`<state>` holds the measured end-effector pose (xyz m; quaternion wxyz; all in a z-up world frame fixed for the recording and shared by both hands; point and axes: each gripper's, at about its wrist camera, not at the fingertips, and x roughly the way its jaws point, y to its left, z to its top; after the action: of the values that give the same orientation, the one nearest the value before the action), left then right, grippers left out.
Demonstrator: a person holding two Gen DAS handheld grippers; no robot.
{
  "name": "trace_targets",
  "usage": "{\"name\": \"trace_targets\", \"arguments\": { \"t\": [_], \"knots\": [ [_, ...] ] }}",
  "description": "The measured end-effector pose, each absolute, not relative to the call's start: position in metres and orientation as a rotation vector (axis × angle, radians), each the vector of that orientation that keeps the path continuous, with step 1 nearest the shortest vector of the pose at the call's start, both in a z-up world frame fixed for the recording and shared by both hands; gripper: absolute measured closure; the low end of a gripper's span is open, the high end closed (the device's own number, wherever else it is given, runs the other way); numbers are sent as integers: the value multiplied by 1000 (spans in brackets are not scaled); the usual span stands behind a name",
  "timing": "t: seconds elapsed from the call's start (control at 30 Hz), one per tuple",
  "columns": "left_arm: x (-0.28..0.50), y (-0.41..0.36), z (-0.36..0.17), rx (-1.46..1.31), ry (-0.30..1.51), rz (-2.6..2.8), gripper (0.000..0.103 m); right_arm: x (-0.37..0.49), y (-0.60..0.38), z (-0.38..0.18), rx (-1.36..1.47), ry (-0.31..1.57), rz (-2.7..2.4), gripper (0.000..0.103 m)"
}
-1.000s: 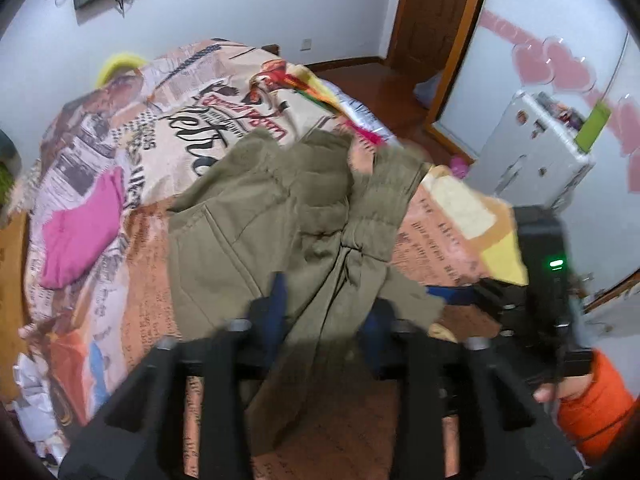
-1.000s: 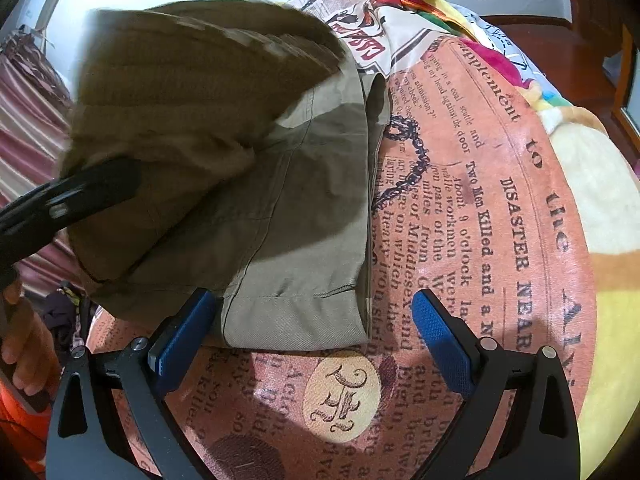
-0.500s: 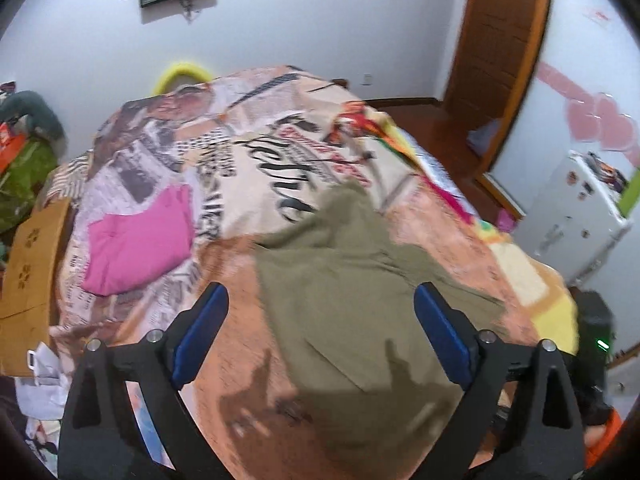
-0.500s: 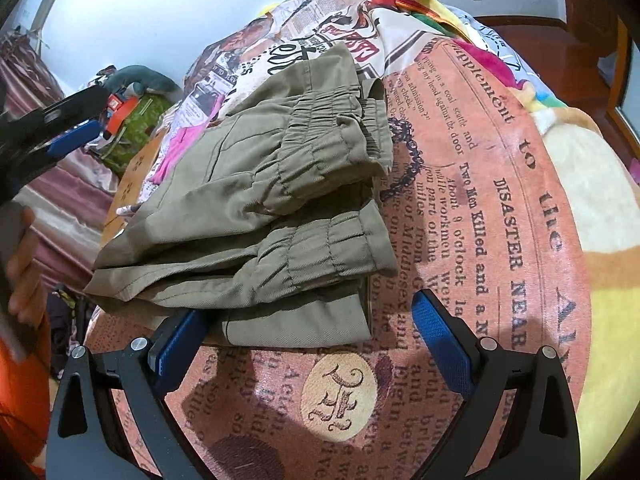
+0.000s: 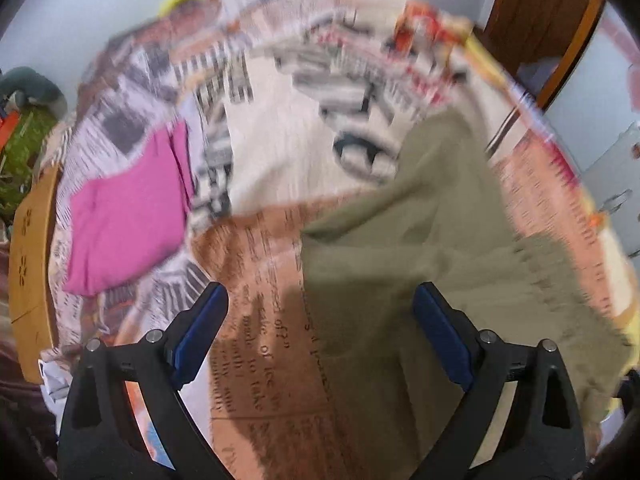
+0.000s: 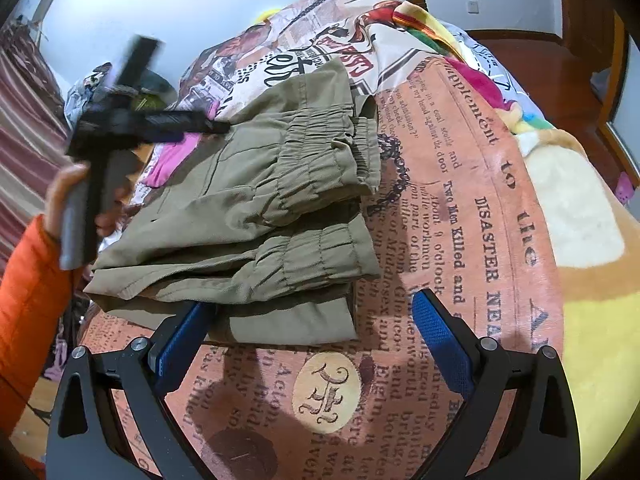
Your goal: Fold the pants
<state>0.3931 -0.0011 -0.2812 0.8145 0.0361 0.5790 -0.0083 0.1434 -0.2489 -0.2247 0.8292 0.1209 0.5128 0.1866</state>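
Left tongs (image 5: 320, 332) stand wide, having just been opening, with nothing gripped: blue pads apart over the bedspread (image 5: 276, 160), the right pad over the left edge of the olive pants (image 5: 420, 240), contact not clear since this view is motion-blurred. In the right wrist view the left tongs (image 6: 188, 122) show as a dark blurred tool held in a hand (image 6: 76, 196) with an orange sleeve (image 6: 28, 304), above the left side of the pants, apart from the cloth as far as can be told. A pink garment (image 5: 124, 216) lies on the bed toward its left side, well apart from the pants. Pants (image 6: 256, 216) lie folded in a stacked bundle on the newspaper-print bedspread (image 6: 472, 216), gathered elastic cuffs facing right, bundle in the near part of the bed, left of the big "DISASTER" lettering. Right tongs (image 6: 316, 340) also wide, holding nothing: left pad just beside or under the near-left corner of the bundle, right pad over bare bedspread; the bottom fold's near edge sits between the pads, not pinched.
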Motion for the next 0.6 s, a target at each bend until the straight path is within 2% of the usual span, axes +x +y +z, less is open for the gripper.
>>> {"name": "trace_targets", "arguments": {
  "t": [0.1, 0.23, 0.33, 0.6],
  "knots": [
    [390, -3, -306, 94, 1294, -27, 7, 143, -251, -224, 255, 1086, 388, 5],
    [378, 1, -302, 114, 1273, -51, 7, 144, -254, -223, 253, 1087, 371, 5],
    [362, 5, -299, 158, 1238, -45, 3, 143, -256, -221, 254, 1082, 362, 5],
    [311, 29, -280, 161, 1169, -20, 3, 134, -264, -213, 237, 1065, 322, 5]
  ]
}}
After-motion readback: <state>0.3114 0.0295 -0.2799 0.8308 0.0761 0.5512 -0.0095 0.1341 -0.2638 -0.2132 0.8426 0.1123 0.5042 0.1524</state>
